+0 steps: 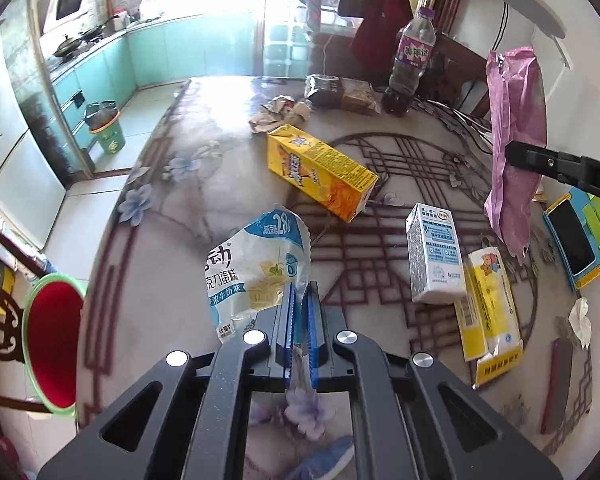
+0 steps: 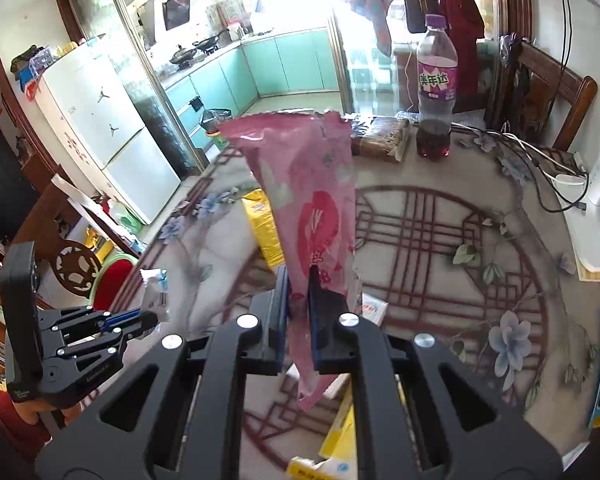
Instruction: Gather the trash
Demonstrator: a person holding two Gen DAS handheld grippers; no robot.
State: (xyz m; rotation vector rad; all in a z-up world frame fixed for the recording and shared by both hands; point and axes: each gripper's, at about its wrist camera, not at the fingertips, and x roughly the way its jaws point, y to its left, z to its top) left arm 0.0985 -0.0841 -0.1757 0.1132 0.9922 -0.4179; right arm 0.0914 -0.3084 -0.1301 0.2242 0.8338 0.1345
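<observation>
My left gripper [image 1: 300, 292] is shut on a white and blue snack wrapper [image 1: 256, 264] and holds it above the table's left part. It also shows in the right wrist view [image 2: 152, 318] with the wrapper [image 2: 156, 292]. My right gripper [image 2: 299, 276] is shut on a pink plastic wrapper [image 2: 304, 184], held upright above the table; the same wrapper [image 1: 514, 140] hangs at the right of the left wrist view. A red bin with a green rim [image 1: 54, 340] stands beside the table's left edge. A yellow carton [image 1: 320, 170], a white milk carton [image 1: 434, 254] and crumpled paper [image 1: 280, 114] lie on the table.
A purple-label bottle [image 2: 436, 88] and a wrapped brown packet [image 2: 380, 136] stand at the table's far side. A yellow tissue pack [image 1: 490, 316], a white tissue [image 1: 580, 322] and a blue phone toy [image 1: 576, 236] lie at the right. Cables [image 2: 540, 164] run along the far right edge.
</observation>
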